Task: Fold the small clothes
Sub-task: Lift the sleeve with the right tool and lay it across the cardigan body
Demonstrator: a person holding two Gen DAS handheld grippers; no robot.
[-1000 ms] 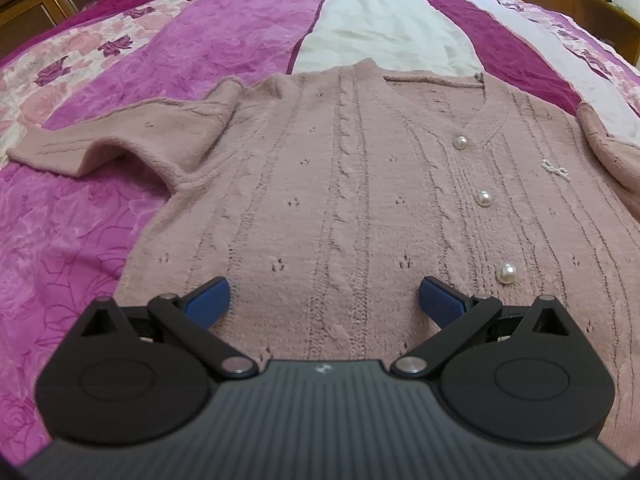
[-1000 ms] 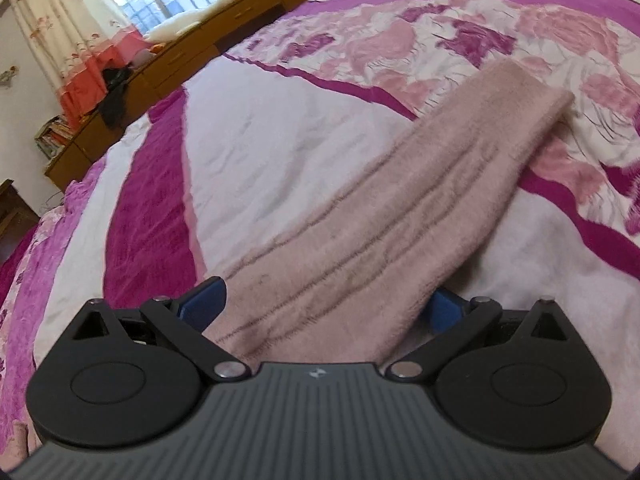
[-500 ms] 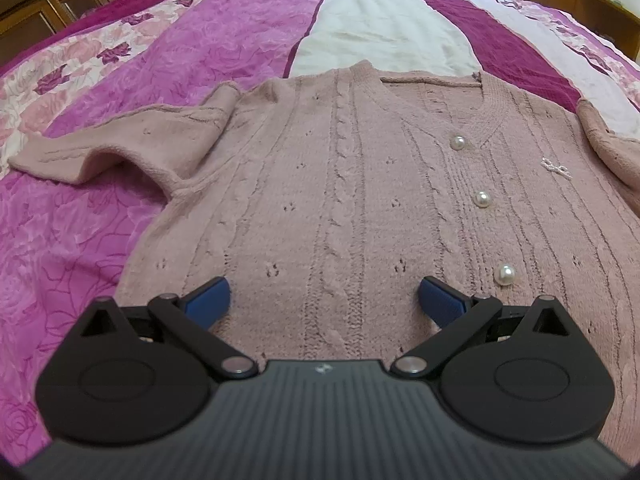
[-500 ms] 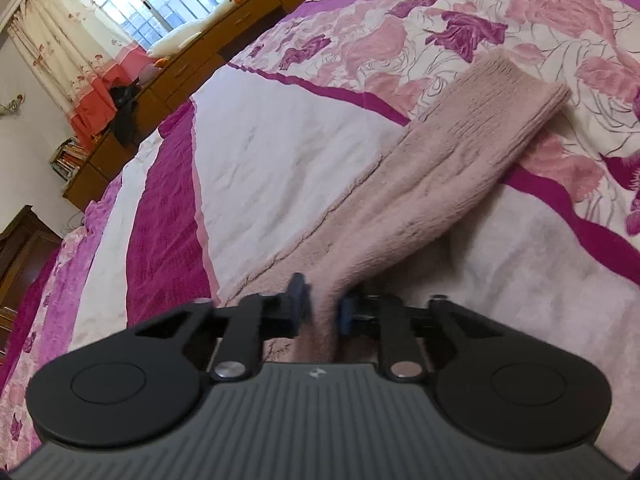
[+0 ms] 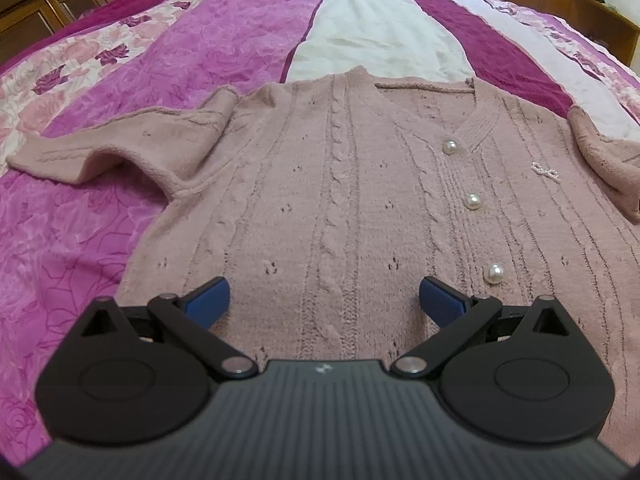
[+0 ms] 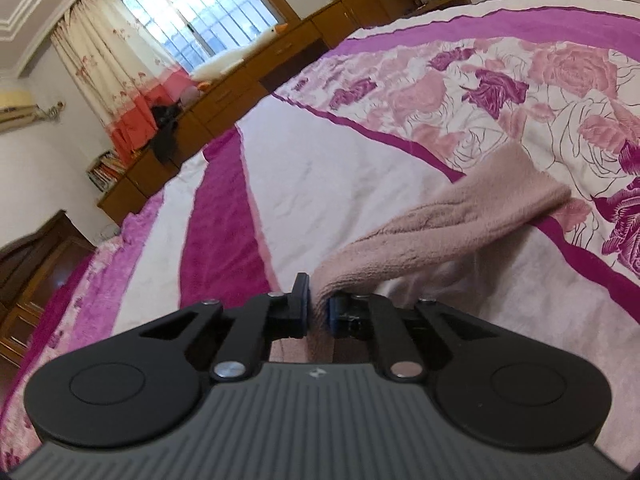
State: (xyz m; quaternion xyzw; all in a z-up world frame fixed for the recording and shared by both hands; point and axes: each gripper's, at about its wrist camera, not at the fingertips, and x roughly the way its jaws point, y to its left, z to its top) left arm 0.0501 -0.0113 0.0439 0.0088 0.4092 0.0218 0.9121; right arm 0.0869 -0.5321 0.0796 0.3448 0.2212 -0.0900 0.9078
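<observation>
Here, right gripper (image 6: 318, 312) pinching sleeve (image 6: 452, 220), tilted

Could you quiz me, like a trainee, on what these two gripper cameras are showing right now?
1. True or false: the left gripper is clamped on the pink cardigan.
2. What does the right gripper hold? A) a pillow B) the cardigan's sleeve C) a pearl button
3. Fill in: the left camera shows ___ pearl buttons down the cardigan's front.

Key
1. False: its jaws stand wide open above the knit.
2. B: the pads pinch the sleeve, which is lifted off the bedspread near the gripper.
3. Three.
</observation>
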